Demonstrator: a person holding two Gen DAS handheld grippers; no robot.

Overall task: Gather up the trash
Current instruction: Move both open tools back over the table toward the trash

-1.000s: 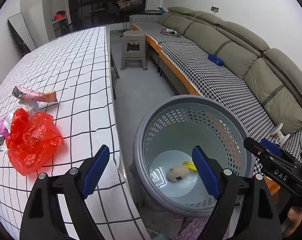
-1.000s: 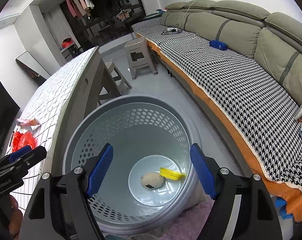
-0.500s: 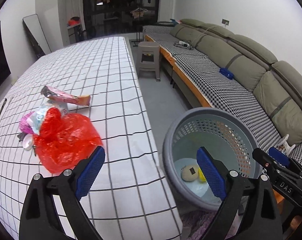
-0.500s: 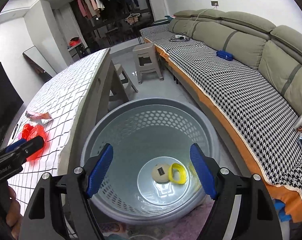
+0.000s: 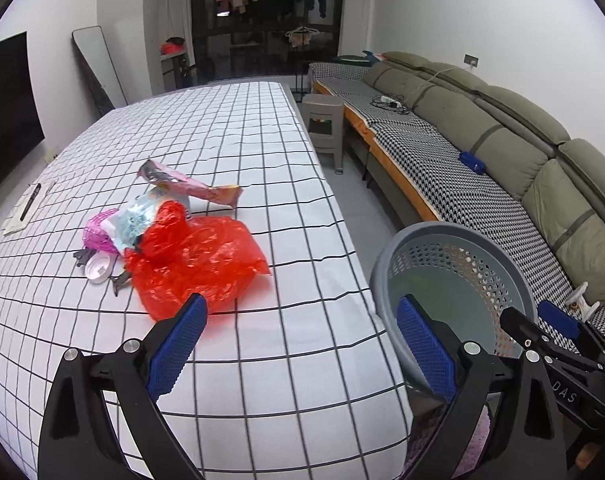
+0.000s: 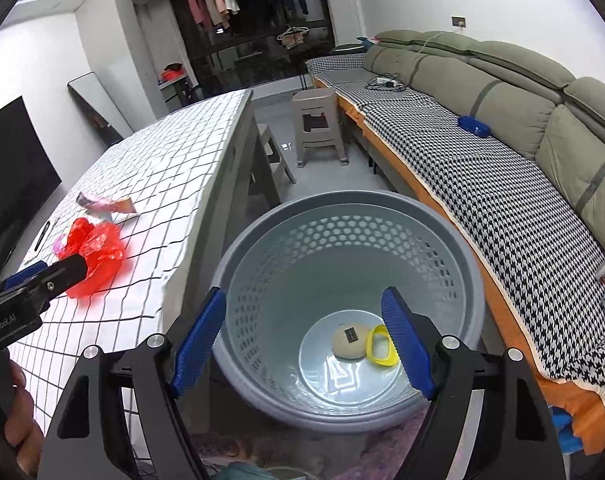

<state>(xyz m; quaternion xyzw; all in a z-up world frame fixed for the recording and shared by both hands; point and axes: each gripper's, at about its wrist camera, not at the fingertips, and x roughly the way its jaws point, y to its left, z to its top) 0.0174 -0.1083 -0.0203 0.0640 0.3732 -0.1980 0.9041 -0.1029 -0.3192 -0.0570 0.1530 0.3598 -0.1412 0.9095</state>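
Since the earlier frames, your left gripper (image 5: 298,344) has swung away from the basket (image 5: 418,236) toward the table (image 5: 242,140), and its jaws are opening with nothing between them. From the left wrist view, the red plastic bag (image 5: 194,260) lies crumpled on the checked cloth just ahead of the left blue pad, not touching it; its long axis runs roughly across the picture. Behind it, a pink snack wrapper (image 5: 190,184) lies flat, long axis slanting from upper left to lower right. A pink mesh piece (image 5: 98,232), a pale crinkled packet (image 5: 136,216) and a small round white lid (image 5: 98,268) are partly covered by the bag, and the dark bits beside the lid are too small for you to identify. The basket's floor is hidden behind the right finger. From the right wrist view, your right gripper (image 6: 306,344) hovers over the basket, jaws wide apart and empty. On the basket floor lie a beige round object (image 6: 348,340) and a yellow ring (image 6: 378,346), touching; the right pad overlaps the ring's edge.
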